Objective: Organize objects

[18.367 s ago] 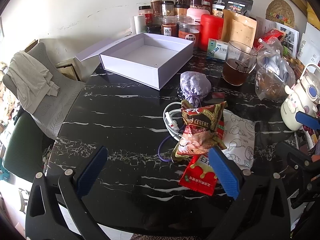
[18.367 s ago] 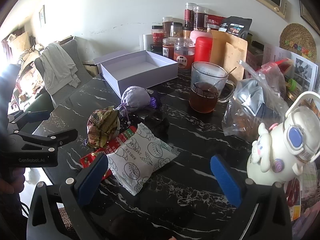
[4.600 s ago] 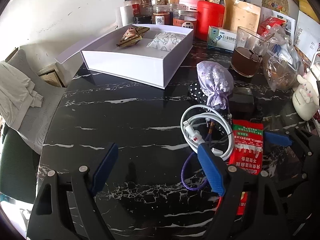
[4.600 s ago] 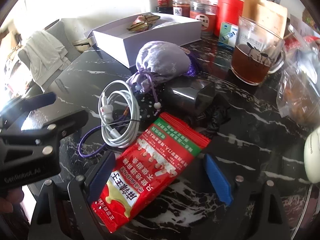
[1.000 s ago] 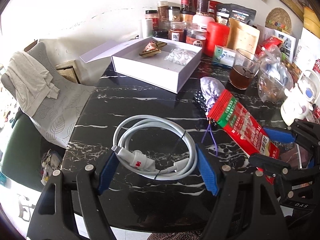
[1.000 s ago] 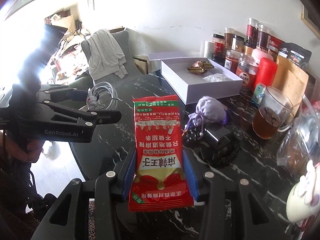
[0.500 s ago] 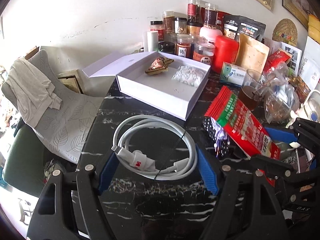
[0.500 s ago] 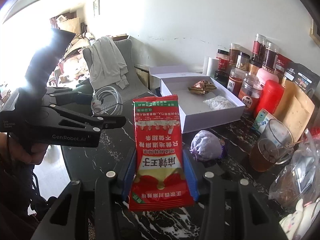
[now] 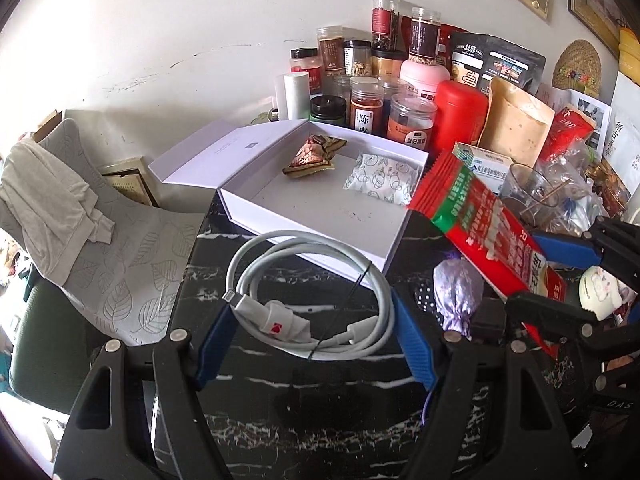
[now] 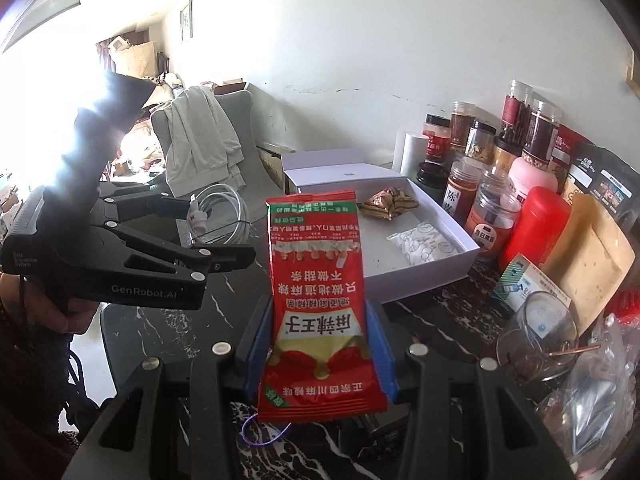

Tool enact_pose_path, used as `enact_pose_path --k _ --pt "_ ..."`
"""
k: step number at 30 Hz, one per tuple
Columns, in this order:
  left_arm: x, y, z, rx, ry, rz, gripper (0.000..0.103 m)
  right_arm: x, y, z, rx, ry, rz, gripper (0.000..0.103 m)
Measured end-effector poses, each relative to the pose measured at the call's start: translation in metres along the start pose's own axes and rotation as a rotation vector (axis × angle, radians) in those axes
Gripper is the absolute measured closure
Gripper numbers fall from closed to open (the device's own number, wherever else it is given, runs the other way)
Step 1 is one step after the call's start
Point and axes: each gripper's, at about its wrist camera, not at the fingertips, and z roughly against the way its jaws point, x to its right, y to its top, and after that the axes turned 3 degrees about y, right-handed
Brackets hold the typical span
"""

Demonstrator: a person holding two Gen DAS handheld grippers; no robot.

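Observation:
My left gripper [image 9: 310, 322] is shut on a coiled white cable [image 9: 308, 292] and holds it above the black marble table, just short of the open white box [image 9: 320, 216]. My right gripper [image 10: 320, 340] is shut on a red snack packet [image 10: 318, 292], held upright near the box [image 10: 424, 268]. The packet also shows in the left wrist view [image 9: 484, 224], and the left gripper with the cable shows in the right wrist view [image 10: 216, 216]. The box holds a brown snack pack [image 9: 314, 152] and a white patterned sachet [image 9: 380, 178]. A purple pouch [image 9: 456, 292] lies on the table.
Jars, a red canister [image 9: 460, 120] and bags crowd the back wall behind the box. A glass mug [image 10: 536, 340] and a plastic bag [image 10: 592, 396] stand at the right. A grey chair with a draped cloth [image 9: 60, 200] stands left of the table.
Both grippers have moved forward toward the white box, each still carrying its object. The box now looks nearer and larger in both views.

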Motion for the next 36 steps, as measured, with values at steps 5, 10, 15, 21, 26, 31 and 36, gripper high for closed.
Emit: enact_pose_path --k 5,10,15,21,26,31,36 --pt "0.002 0.023 -0.022 -0.003 -0.009 -0.021 0.031 0.018 0.014 -0.012 0.003 -0.011 -0.006 0.058" --pt "0.002 0.050 -0.047 0.000 -0.022 -0.040 0.031 0.037 0.028 -0.024 0.008 -0.031 -0.014 0.058" --pt "0.001 0.074 -0.069 0.005 -0.025 -0.059 0.031 0.054 0.043 -0.037 0.014 -0.048 -0.024 0.058" --pt "0.000 0.099 -0.090 0.016 -0.004 -0.092 0.031 0.074 0.060 -0.051 0.022 -0.061 -0.044 0.058" --pt "-0.005 0.117 -0.109 0.015 -0.010 -0.104 0.031 0.085 0.073 -0.063 0.031 -0.072 -0.055 0.058" --pt "-0.004 0.132 -0.131 0.009 -0.026 -0.121 0.031 0.098 0.084 -0.076 0.049 -0.078 -0.079 0.058" --pt "-0.006 0.151 -0.159 0.001 -0.029 -0.131 0.031 0.113 0.095 -0.088 0.065 -0.102 -0.103 0.058"
